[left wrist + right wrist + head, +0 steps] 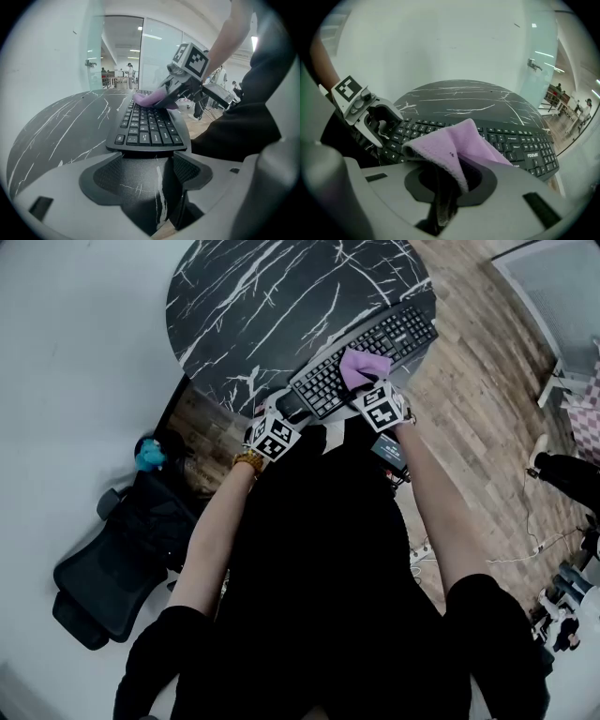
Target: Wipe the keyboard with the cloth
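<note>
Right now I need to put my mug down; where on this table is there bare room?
The wide marble table top beyond the keyboard is bare. The near edge is crowded: keyboard, cloth in the right gripper, left gripper at the keyboard's end.

Black keyboard [398, 334] flat, angled along dark marbled table [262, 296] edge; lilac cloth [362, 368] bunched on middle keys.

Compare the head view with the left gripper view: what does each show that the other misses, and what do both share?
Only the head view shows the office chair at the person's left. Only the left gripper view shows the jaws of the left hand-held gripper, apart, just short of the keyboard. Both show the keyboard on the marbled table and the right hand-held gripper holding the purple cloth on the keys.
</note>
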### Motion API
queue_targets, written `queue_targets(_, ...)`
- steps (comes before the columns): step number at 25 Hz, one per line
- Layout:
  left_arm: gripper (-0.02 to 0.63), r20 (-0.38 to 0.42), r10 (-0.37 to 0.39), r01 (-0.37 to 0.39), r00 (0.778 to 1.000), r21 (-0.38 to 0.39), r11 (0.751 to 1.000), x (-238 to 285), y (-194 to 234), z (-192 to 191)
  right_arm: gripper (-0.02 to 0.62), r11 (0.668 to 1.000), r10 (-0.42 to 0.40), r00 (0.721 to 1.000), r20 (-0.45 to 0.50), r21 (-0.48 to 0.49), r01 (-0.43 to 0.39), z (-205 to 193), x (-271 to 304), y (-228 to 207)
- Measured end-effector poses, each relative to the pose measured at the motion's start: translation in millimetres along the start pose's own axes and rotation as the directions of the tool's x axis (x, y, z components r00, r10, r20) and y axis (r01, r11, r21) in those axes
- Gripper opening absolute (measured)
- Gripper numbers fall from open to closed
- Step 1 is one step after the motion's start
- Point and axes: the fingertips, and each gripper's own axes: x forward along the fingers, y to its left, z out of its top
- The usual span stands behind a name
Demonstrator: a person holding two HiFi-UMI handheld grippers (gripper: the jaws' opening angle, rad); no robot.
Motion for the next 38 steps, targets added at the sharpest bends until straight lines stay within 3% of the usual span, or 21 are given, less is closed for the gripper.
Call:
queue_targets(9,0.326,-0.006,-0.002,0.002,1.000,-0.005,1.000,0,0,0,0.057,0.994,0.010,1.000,-0.004,-0.111,-0.010,0,0,10)
queue_targets(13,0.326,-0.007,-0.003,0.003,1.000,-0.005,1.000,0,0,0,0.058,0.973,0.050,0.999,-0.012,-0.225,-0.051,3,1,25)
queue_targets(22,0.327,-0.002,-0.003,0.003,1.000,-0.003,1.000,1,1,1,0.057,0.944,0.058,0.998,-0.021,-0.324,-0.061,2,2,32)
queue_targets(27,0.327,-0.004,-0.002,0.002,1.000,-0.004,1.000,0,0,0,0.058,0.899,0.101,0.994,-0.035,-0.425,-0.106,2,2,49)
queue_targets(31,0.327,-0.005,-0.002,0.002,1.000,-0.005,1.000,1,-1,0,0.058,0.881,0.135,0.990,-0.041,-0.452,-0.139,2,1,55)
queue_targets(35,0.327,-0.005,-0.002,0.002,1.000,-0.003,1.000,0,0,0,0.057,0.825,0.171,0.984,-0.054,-0.539,-0.173,3,2,70)
queue_targets(38,0.327,-0.004,-0.002,0.002,1.000,-0.002,1.000,0,0,1,0.057,0.812,0.173,0.984,-0.051,-0.557,-0.172,3,1,70)
